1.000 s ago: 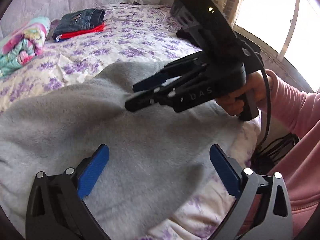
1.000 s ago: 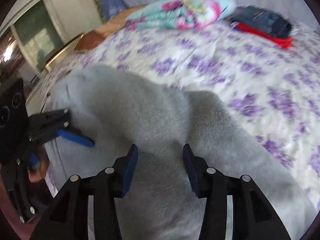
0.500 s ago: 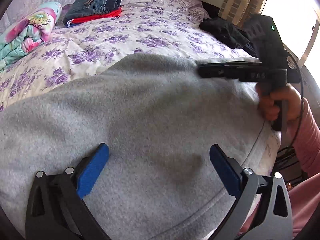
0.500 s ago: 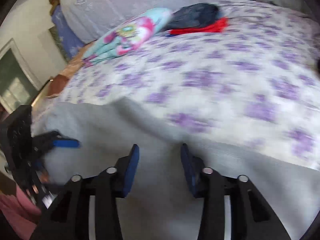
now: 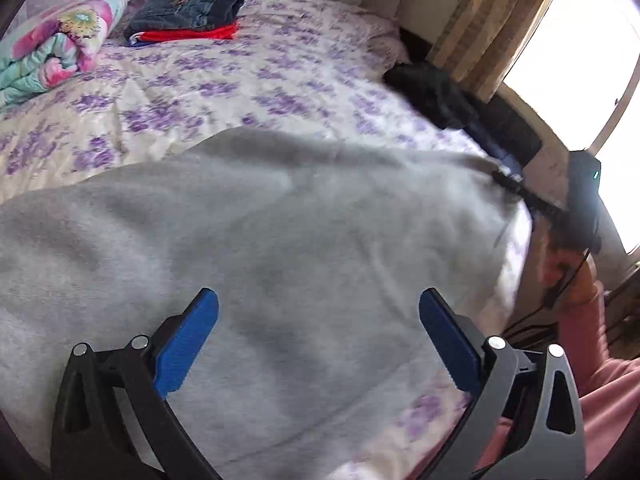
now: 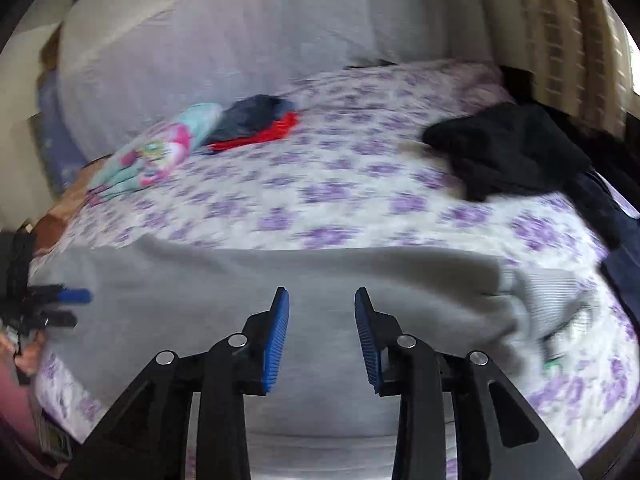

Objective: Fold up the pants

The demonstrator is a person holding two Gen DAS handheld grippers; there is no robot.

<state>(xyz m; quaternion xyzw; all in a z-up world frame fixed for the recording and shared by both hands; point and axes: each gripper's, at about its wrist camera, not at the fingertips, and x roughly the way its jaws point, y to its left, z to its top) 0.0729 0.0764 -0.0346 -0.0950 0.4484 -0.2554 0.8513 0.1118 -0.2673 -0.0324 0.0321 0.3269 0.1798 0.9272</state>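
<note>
Grey sweatpants (image 5: 280,232) lie spread flat across the near part of the bed; in the right wrist view they (image 6: 320,280) run left to right, with the ribbed waistband (image 6: 552,292) at the right. My left gripper (image 5: 318,340) is open and empty, low over the grey fabric. My right gripper (image 6: 322,340) is open and empty above the pants' middle. It shows blurred in the left wrist view (image 5: 516,184) at the pants' far right edge. The left gripper shows in the right wrist view (image 6: 64,306) at the pants' left end.
The bed has a white sheet with purple flowers (image 5: 240,80). A rolled floral blanket (image 5: 52,52) and folded jeans on a red garment (image 5: 188,16) lie at the back. A black garment (image 6: 516,148) lies at the bed's right side. A window with curtains (image 5: 500,28) is beyond.
My right gripper has swung from over the pants' middle out to their right edge, and its view has panned right. My left gripper has stayed open over the fabric.
</note>
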